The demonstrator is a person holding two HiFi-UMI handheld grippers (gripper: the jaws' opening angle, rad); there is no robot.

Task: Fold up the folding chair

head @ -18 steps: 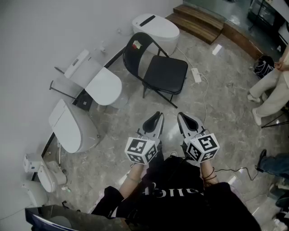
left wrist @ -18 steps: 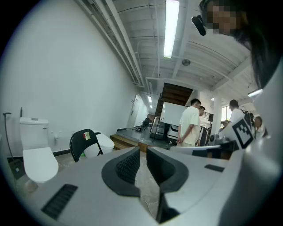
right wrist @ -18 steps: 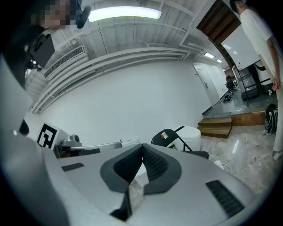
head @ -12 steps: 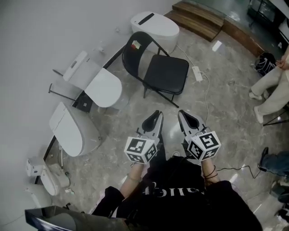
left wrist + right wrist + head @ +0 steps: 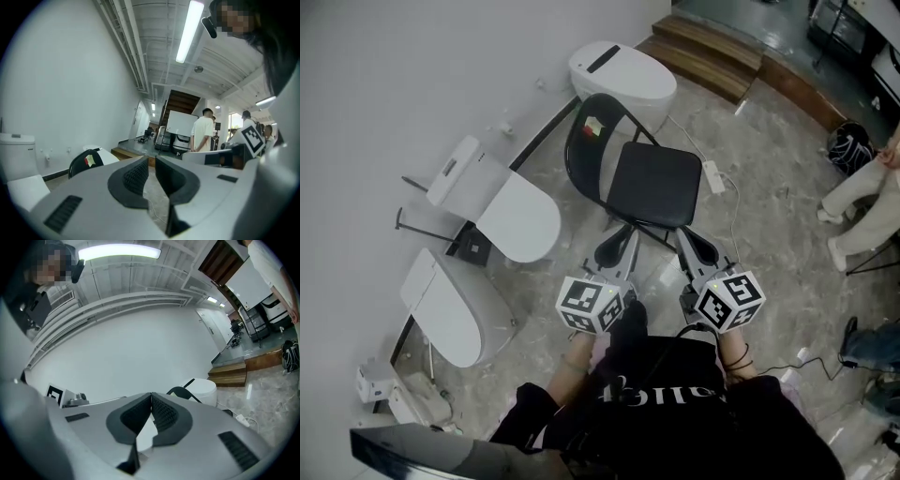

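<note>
The black folding chair [image 5: 652, 183] stands unfolded on the marble floor, its backrest [image 5: 589, 136] bearing a small sticker and turned to the wall. Both grippers hover side by side just short of the seat's near edge, touching nothing. My left gripper [image 5: 617, 246] has its jaws a narrow slit apart, with only floor showing between them [image 5: 151, 161]; the chair's backrest [image 5: 86, 161] sits low at the left of that view. My right gripper [image 5: 687, 240] has its pads pressed together [image 5: 151, 397] with nothing in them. The backrest's black curve [image 5: 179, 390] peeks over its right jaw.
White toilets stand along the wall: one behind the chair [image 5: 623, 70], two with raised lids at the left [image 5: 502, 192] [image 5: 450, 295]. A power strip [image 5: 711, 175] with its cable lies right of the chair. Wooden steps [image 5: 712, 47] rise at the back. A person's legs [image 5: 862, 187] are at the right edge.
The person has stepped toward the chair: both grippers have gone from well short of it to just before the seat's near edge. Neither has taken hold of anything.
</note>
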